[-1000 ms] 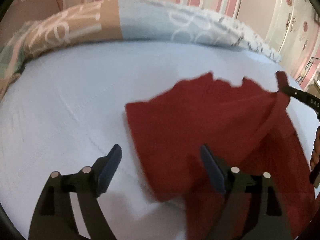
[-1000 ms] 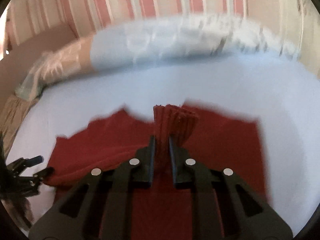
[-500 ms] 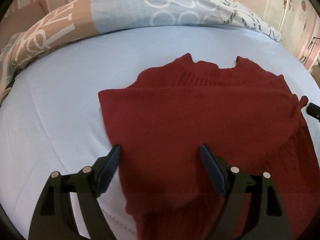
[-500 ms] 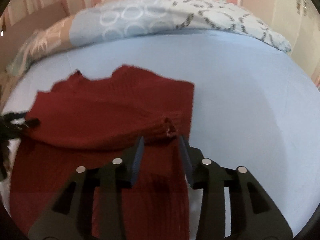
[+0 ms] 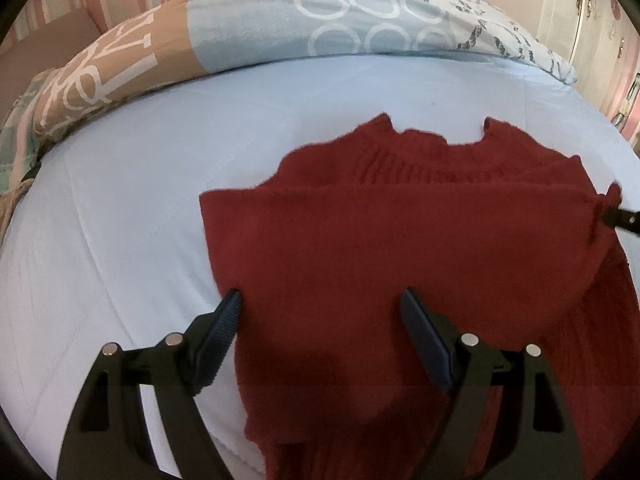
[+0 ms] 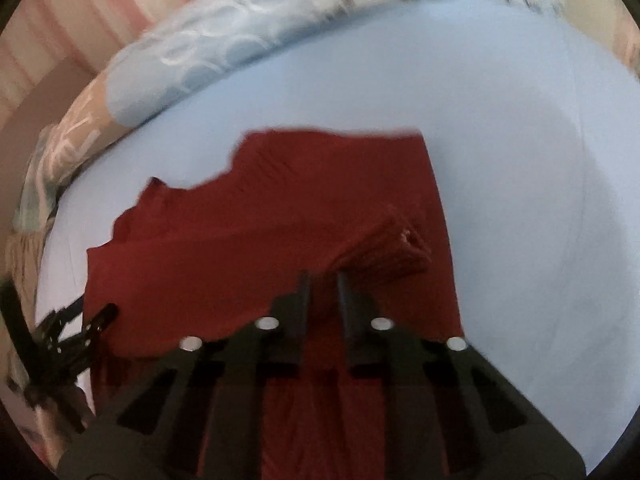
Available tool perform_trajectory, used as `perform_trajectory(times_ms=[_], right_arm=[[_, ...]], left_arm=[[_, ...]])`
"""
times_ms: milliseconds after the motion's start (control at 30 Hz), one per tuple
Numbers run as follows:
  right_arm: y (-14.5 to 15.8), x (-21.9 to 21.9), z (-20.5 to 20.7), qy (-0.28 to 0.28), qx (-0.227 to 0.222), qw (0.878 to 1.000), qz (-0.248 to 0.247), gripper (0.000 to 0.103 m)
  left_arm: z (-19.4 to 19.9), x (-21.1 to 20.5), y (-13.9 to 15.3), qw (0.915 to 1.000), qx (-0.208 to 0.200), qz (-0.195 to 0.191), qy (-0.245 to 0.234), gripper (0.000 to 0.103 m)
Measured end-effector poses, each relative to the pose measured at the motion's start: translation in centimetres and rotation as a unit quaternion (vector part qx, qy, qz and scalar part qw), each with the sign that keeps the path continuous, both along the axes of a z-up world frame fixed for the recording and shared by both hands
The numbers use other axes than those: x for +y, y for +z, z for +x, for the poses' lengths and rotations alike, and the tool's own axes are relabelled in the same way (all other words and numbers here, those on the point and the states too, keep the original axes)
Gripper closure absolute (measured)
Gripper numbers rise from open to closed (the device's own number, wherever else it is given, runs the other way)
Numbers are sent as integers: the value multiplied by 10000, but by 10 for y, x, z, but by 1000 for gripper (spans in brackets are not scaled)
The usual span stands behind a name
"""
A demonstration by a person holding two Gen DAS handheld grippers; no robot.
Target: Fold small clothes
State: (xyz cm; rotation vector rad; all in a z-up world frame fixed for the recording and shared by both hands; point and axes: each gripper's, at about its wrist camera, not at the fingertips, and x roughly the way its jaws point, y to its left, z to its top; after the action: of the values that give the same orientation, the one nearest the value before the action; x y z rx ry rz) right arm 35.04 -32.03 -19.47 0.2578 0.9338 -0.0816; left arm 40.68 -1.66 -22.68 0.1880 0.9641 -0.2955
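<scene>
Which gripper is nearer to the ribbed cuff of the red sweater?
Right. The right gripper is just short of the cuff, which lies past its fingertips. The left gripper, open, hangs over the sweater's opposite side, far from the cuff.

Both wrist views low over the bed (image 5: 120,208), facing the pillows (image 5: 320,28), sharing the sweater (image 5: 400,248); right perhaps tilted.

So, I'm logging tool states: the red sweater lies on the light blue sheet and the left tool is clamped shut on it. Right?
Not quite. The left wrist view shows the left tool wide open over the red sweater, gripping nothing. The sweater does lie on the light blue sheet.
</scene>
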Motion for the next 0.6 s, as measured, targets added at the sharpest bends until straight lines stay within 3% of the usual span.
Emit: perform_trajectory(times_ms=[67,133,200,267,367,467,533,600], right_arm=[[16,20,-5,316,-437,9937,-986,90],[16,35,-10,582,-682,9796,-1798,90],[-1,41,-15,838,-665,9633,-2460,90],[-21,40,-22,1099,-431,9544,-2743,90],[-41,33,-40,1228,-121,9527,-2779,79],[-28,11,-58,836,-168,9766,-1974,64],[-13,8,-63,416,-343,9822,-1802,53],[-3,13,-57,177,-435,9827,-1792,47]], left_arm=[[2,-2,3,10000,-45,-12,-6,22],[6,-4,3,10000,-9,-57,26,22],[9,-7,0,9999,80,-55,93,22],[8,-8,-1,9999,63,-33,137,22],[3,-8,0,9999,-6,-8,101,22],[-9,-4,7,9999,-146,-36,45,22],[-20,-3,10,9993,-352,77,89,22],[-30,-7,9,9974,-588,372,164,22]])
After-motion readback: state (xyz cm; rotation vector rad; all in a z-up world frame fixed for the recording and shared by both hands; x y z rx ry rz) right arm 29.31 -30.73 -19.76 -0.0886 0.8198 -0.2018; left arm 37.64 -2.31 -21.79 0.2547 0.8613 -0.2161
